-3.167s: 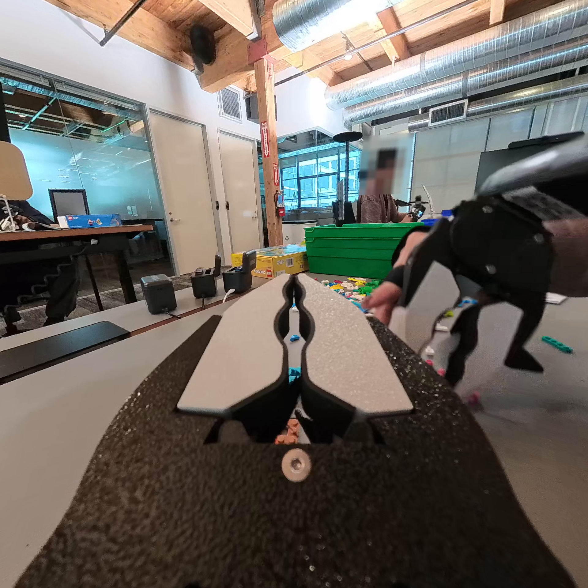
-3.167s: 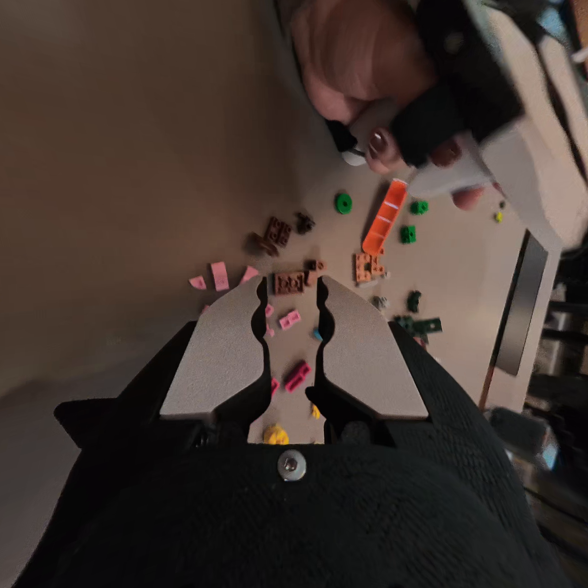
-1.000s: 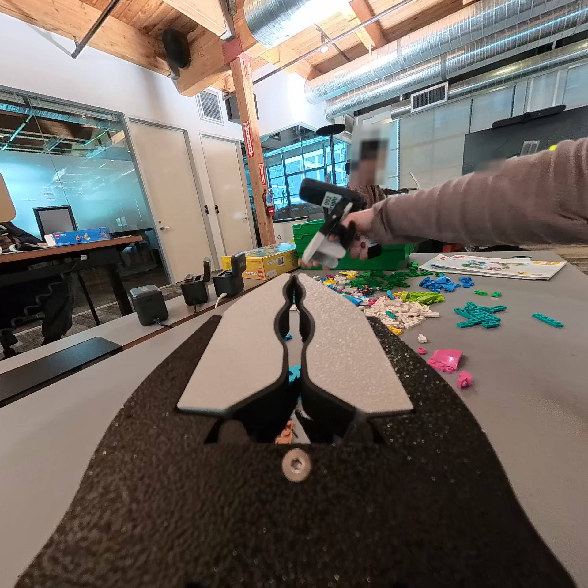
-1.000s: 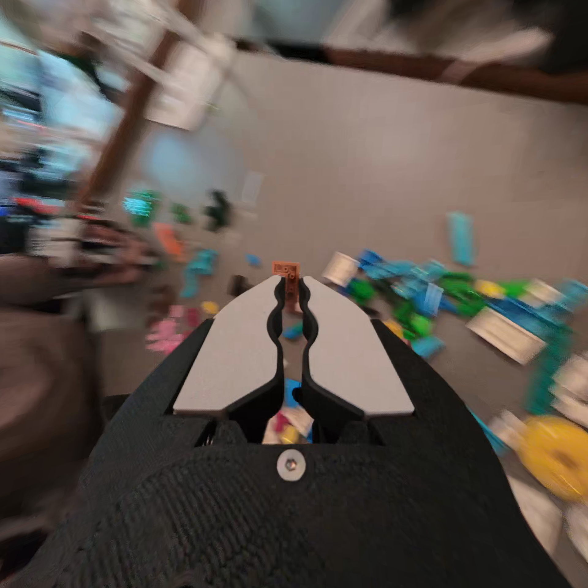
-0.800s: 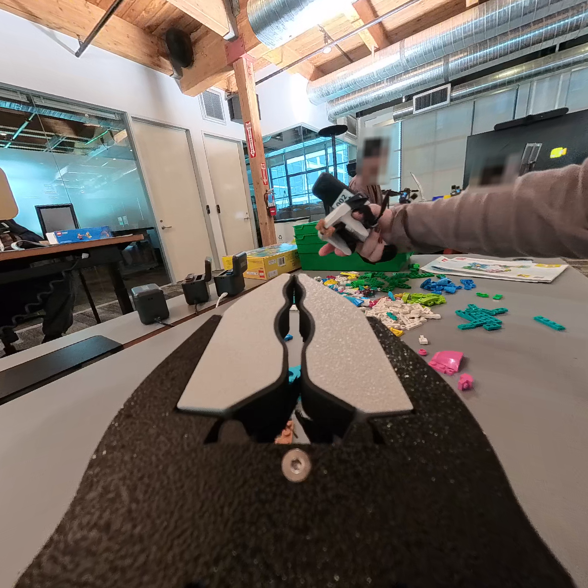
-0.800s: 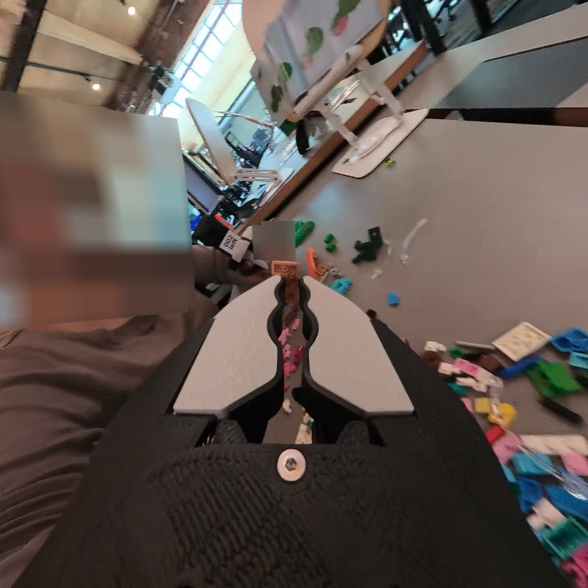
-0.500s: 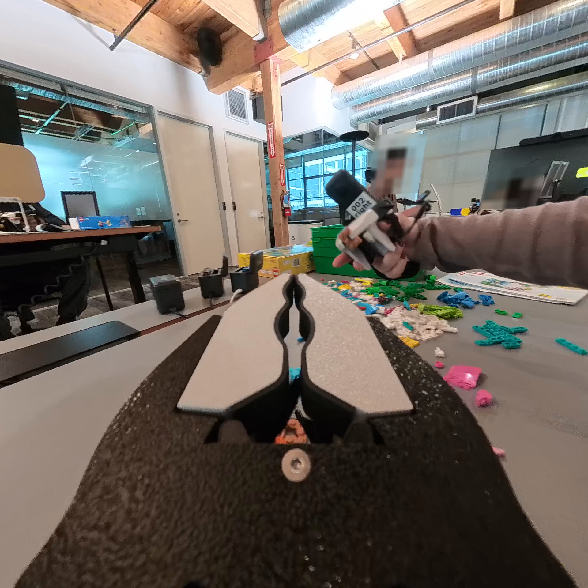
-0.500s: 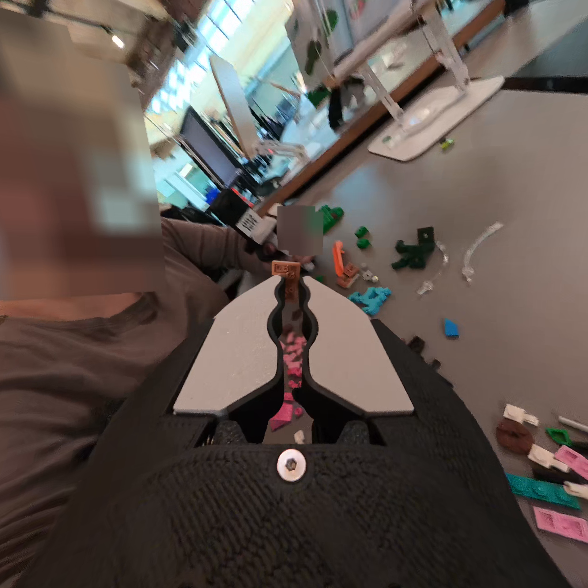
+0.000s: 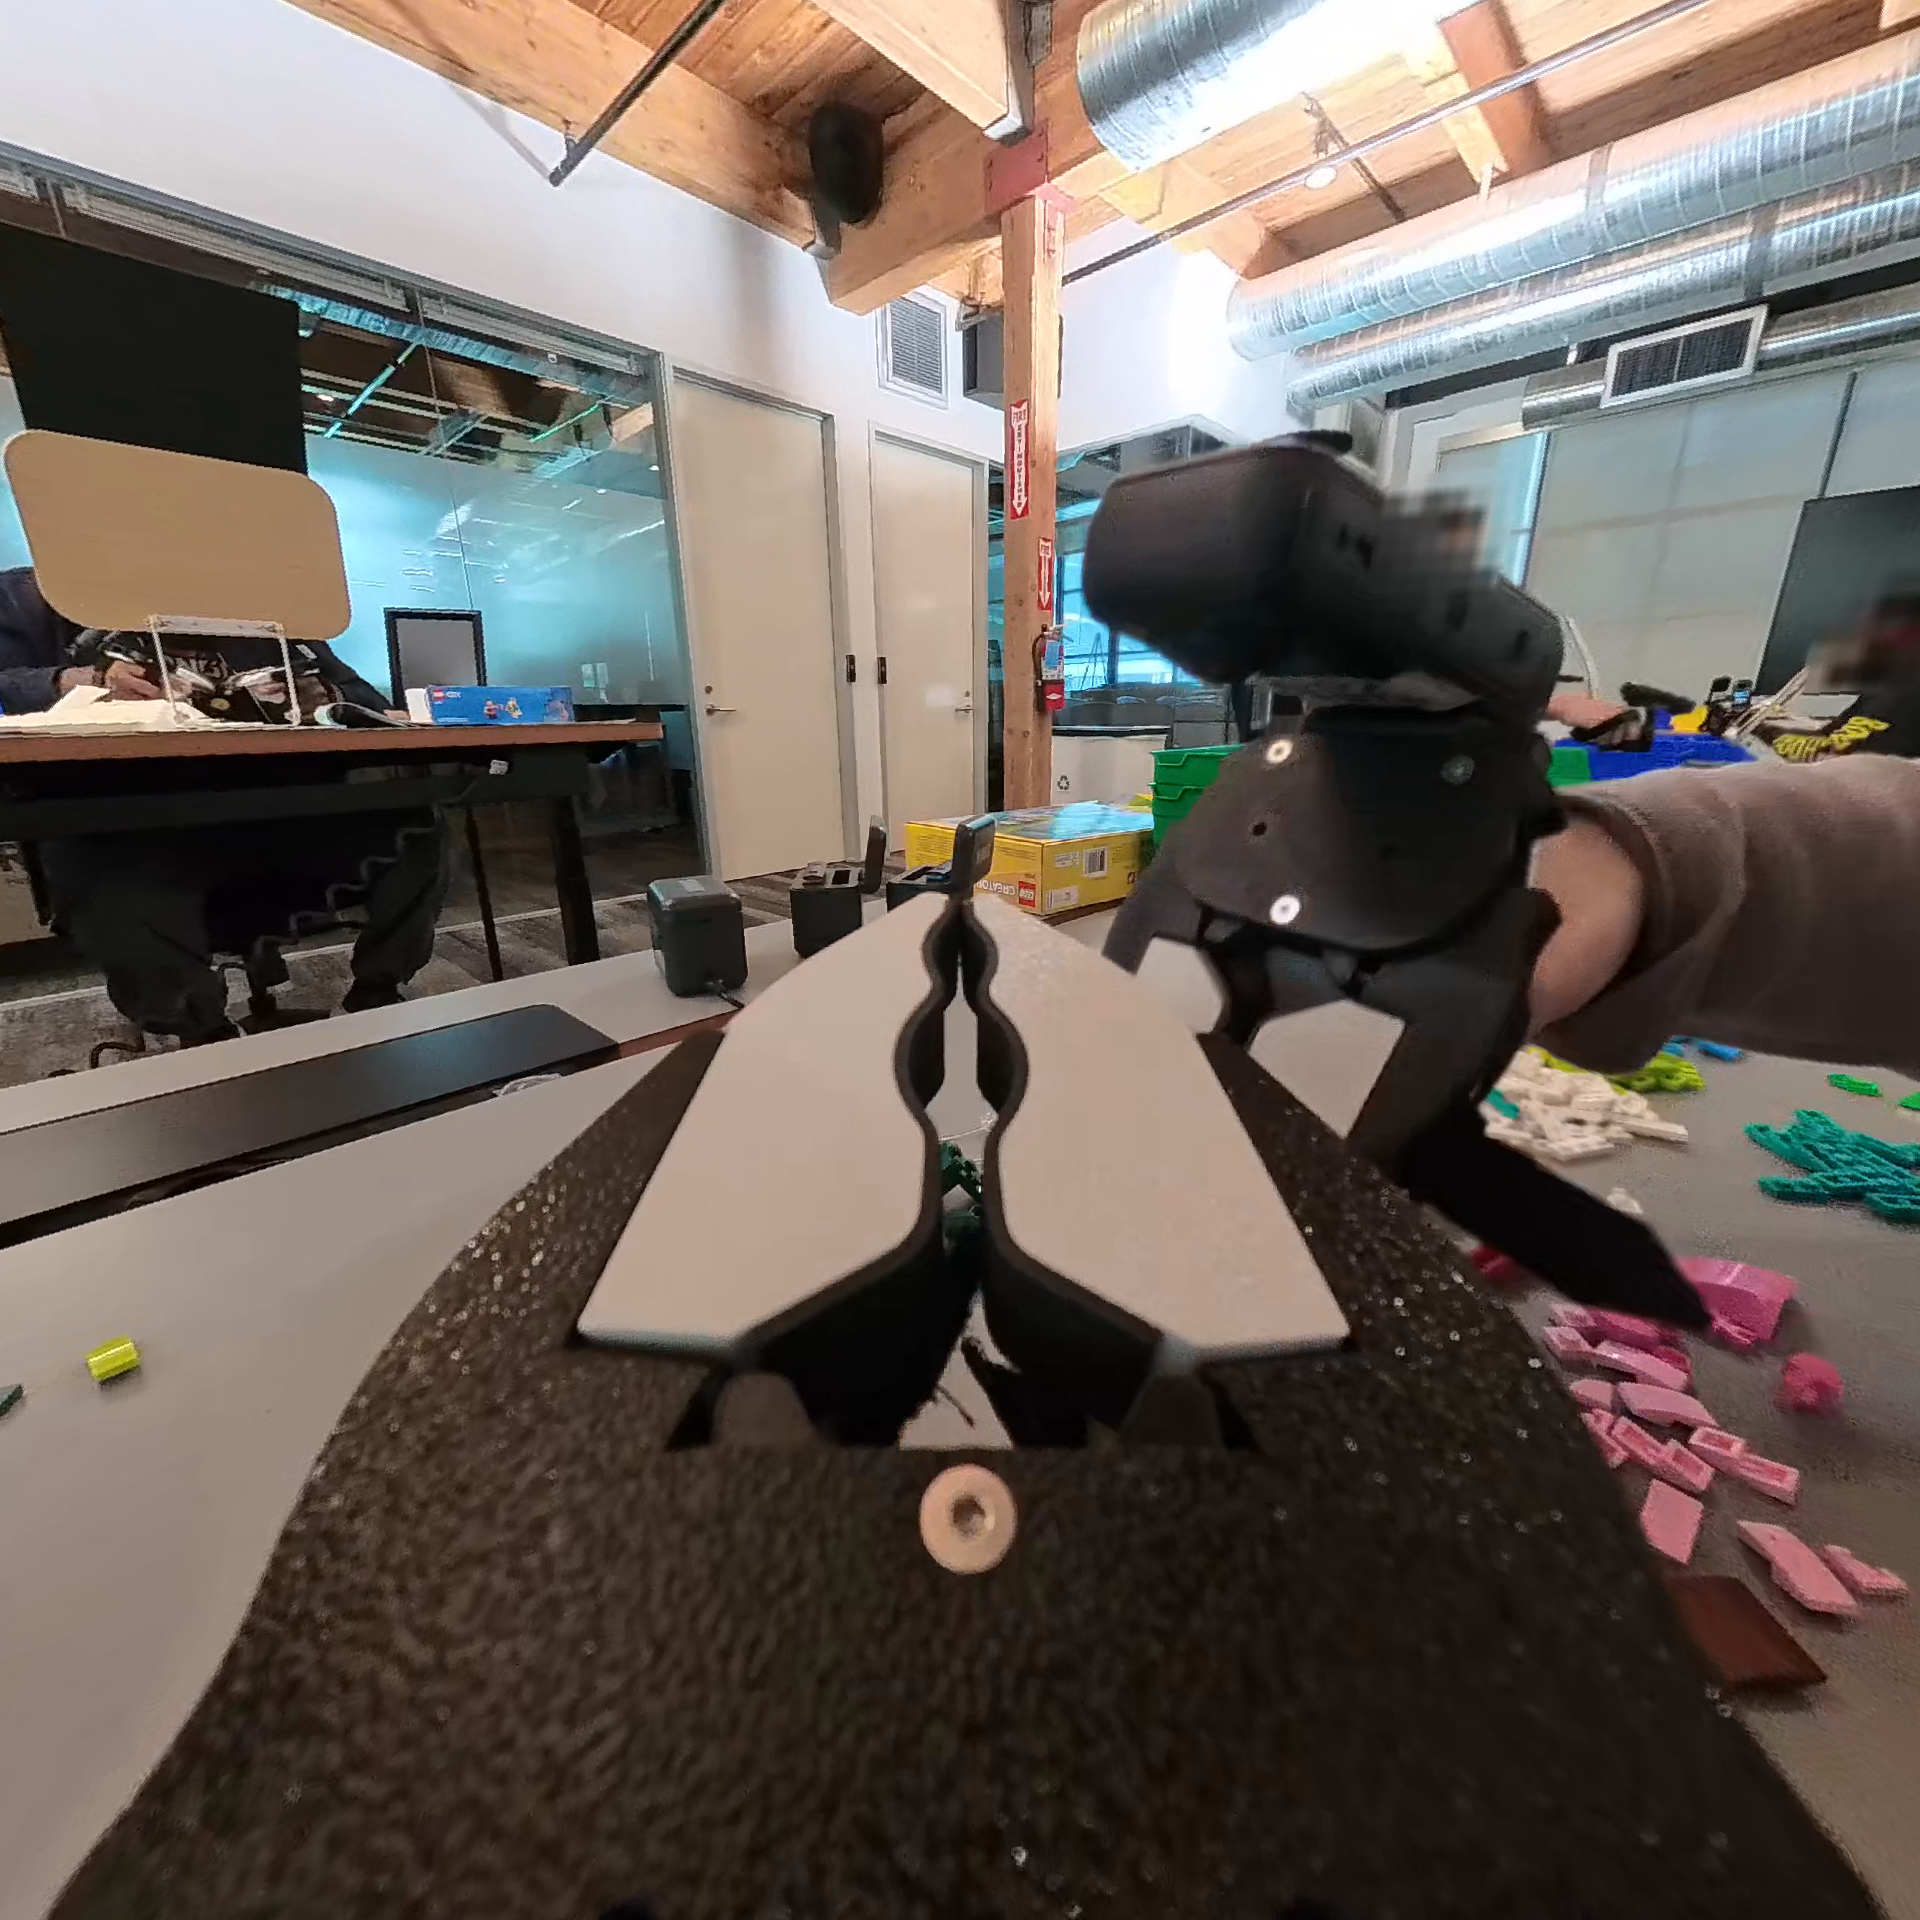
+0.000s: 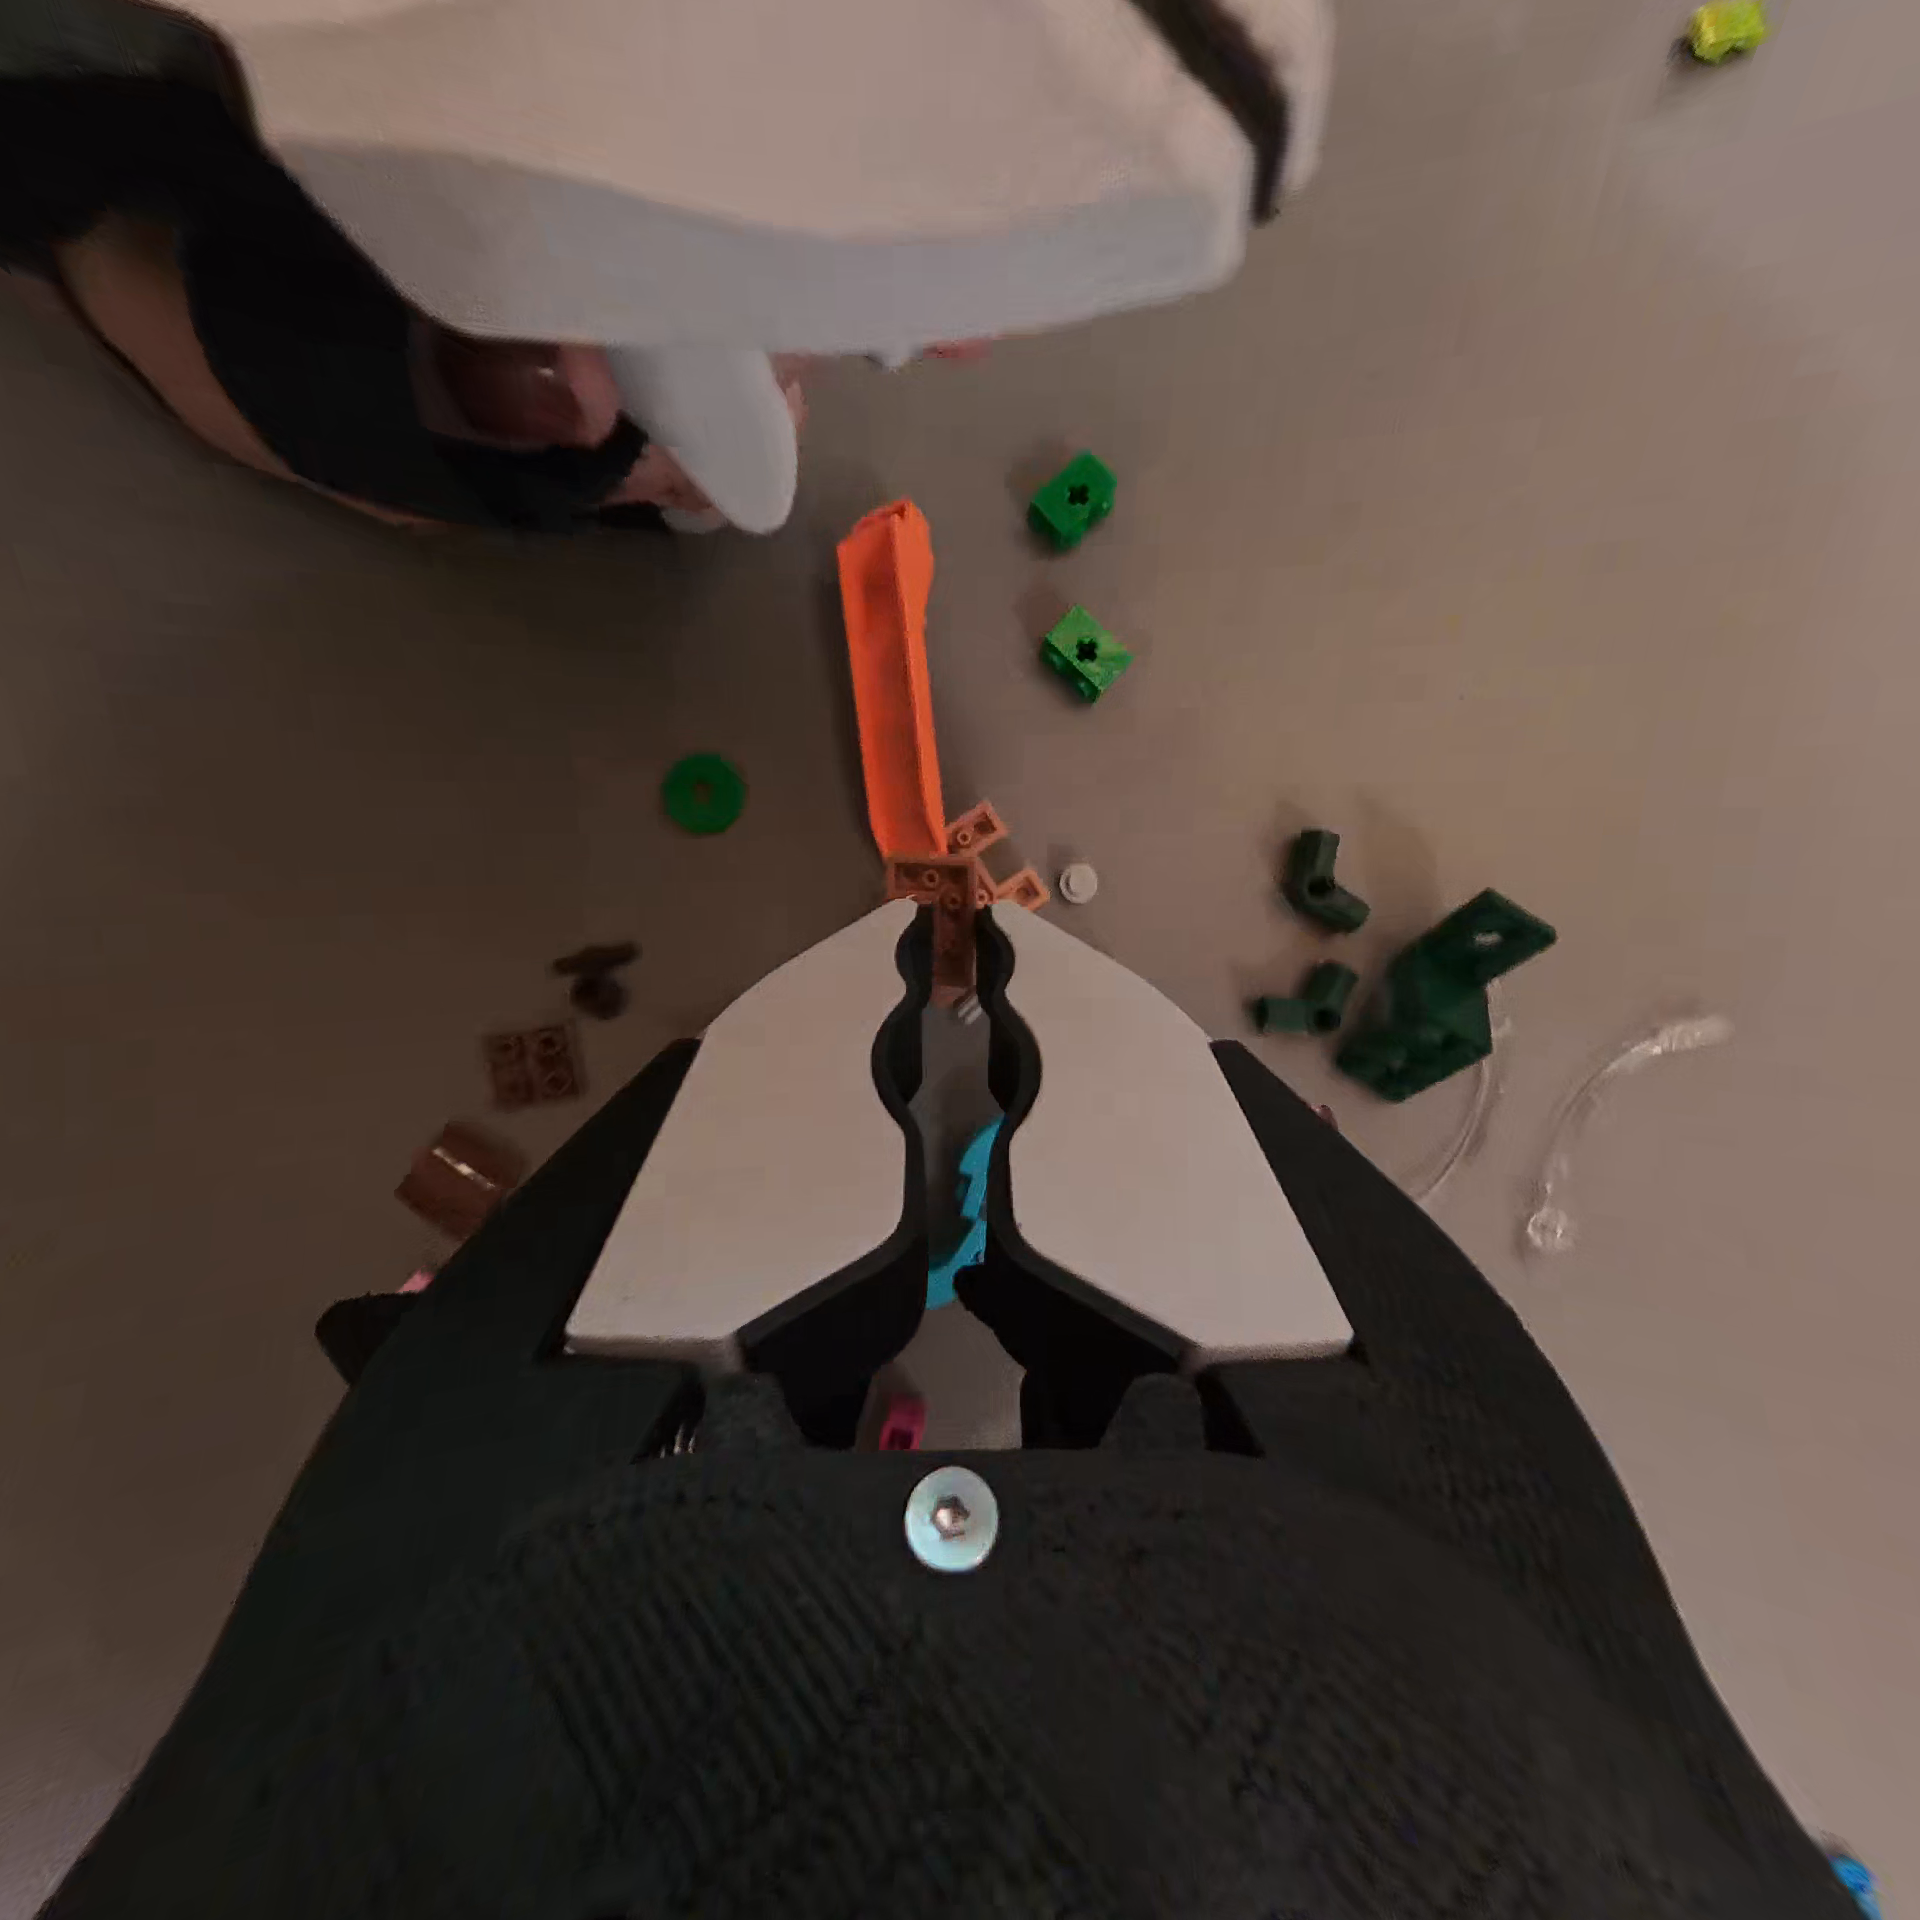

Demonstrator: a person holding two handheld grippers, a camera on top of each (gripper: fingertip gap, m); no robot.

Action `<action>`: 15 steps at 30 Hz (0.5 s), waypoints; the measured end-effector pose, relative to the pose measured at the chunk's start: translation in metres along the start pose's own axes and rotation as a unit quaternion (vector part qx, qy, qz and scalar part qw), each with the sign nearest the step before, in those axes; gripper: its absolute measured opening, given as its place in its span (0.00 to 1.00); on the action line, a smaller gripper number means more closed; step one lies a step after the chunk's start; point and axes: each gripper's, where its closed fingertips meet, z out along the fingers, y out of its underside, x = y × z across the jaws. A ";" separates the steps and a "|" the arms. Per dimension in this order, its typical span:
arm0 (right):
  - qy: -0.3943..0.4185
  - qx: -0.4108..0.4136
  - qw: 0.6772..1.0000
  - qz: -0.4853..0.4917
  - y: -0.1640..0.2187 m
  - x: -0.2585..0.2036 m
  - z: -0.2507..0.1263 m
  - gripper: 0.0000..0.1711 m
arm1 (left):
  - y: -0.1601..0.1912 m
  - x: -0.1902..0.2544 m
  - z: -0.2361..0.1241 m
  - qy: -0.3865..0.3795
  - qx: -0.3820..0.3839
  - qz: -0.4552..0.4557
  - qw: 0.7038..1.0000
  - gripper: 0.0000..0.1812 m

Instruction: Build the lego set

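Note:
My right gripper point(image 10: 948, 916) is shut on a small brown corner plate point(image 10: 935, 891) and points down at the grey table point(image 10: 1558, 520). The plate hangs just over the near end of a long orange piece point(image 10: 891, 686), beside two small tan plates point(image 10: 977, 831). In the left wrist view the right gripper point(image 9: 1652, 1294) reaches in from the right, tips near the pink pieces point(image 9: 1683, 1444). My left gripper point(image 9: 958, 912) is shut with nothing showing at its tips. It appears blurred at the top of the right wrist view point(image 10: 727, 208).
Two green bricks point(image 10: 1081, 582), a green round piece point(image 10: 703, 793), dark green parts point(image 10: 1444, 997), brown pieces point(image 10: 535, 1060) and clear curved parts point(image 10: 1621, 1091) lie around the orange piece. White point(image 9: 1569, 1117) and teal point(image 9: 1839, 1164) piles sit right. A yellow box point(image 9: 1039, 857) and chargers point(image 9: 686, 935) stand behind. My right fingertips sit around 11 cm from my left ones. My right gripper is the nearer one to the long orange piece point(image 10: 891, 686): about 5 cm, against 12 cm.
The right gripper has swung from the far brick piles to just in front of the left gripper and tipped down over the orange piece, still holding the brown plate. The left gripper stays shut.

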 end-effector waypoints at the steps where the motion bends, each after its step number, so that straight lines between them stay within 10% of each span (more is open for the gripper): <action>1: 0.004 -0.008 1.000 -0.008 0.000 0.000 0.005 0.04 | 0.000 0.000 0.000 0.000 0.000 -0.001 1.000 0.00; 7: 0.007 0.013 1.000 0.008 0.001 0.003 -0.005 0.12 | 0.000 -0.001 0.000 -0.002 -0.001 -0.005 1.000 0.00; 15: 0.143 0.063 0.979 0.132 0.068 0.050 -0.123 0.12 | 0.002 0.001 0.001 0.002 -0.004 0.002 1.000 0.00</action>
